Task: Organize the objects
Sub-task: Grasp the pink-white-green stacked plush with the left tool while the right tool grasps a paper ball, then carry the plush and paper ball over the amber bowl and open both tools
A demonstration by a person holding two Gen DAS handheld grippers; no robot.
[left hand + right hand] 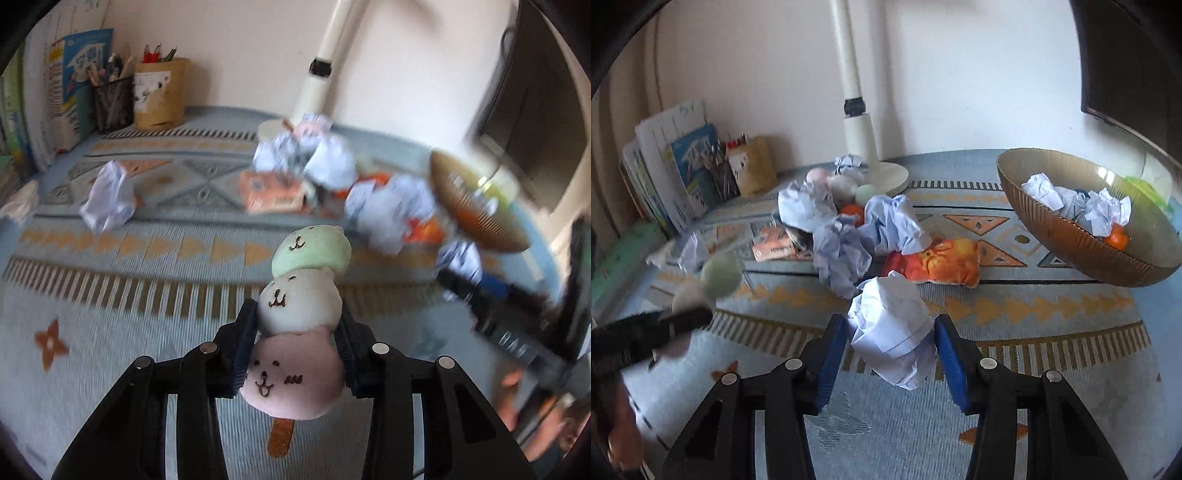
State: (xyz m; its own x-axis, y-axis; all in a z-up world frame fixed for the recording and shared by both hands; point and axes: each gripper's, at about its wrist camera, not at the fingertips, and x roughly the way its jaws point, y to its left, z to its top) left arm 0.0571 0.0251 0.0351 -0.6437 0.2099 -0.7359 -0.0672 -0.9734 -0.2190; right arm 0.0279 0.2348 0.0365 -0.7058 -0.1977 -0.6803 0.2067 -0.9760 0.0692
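- Two things are in hand at once. The left gripper [299, 339] has its jaws clamped on a plush dumpling skewer [299, 325], pads pressing the white middle ball, the toy lifted clear of the patterned cloth [110, 332].
- It looks soft and very light: the white ball bulges between the pads. The pink ball sits low in the jaws and the green one sticks out ahead. The stick end hangs free, so it may swing; the middle ball seems the sound place to hold.
- The right gripper [892, 343] is closed on a crumpled paper ball [892, 332], which sits between the blue pads just above the cloth.
- Paper like this weighs almost nothing and crushes readily; a firmer squeeze should only crumple it further, and gripping across its bulk seems best.
- A ribbed brown bowl [1071, 236], to the right, already holds paper balls and looks the likely place for this one.
- More paper and an orange plush [945, 262] lie in a heap mid-cloth.
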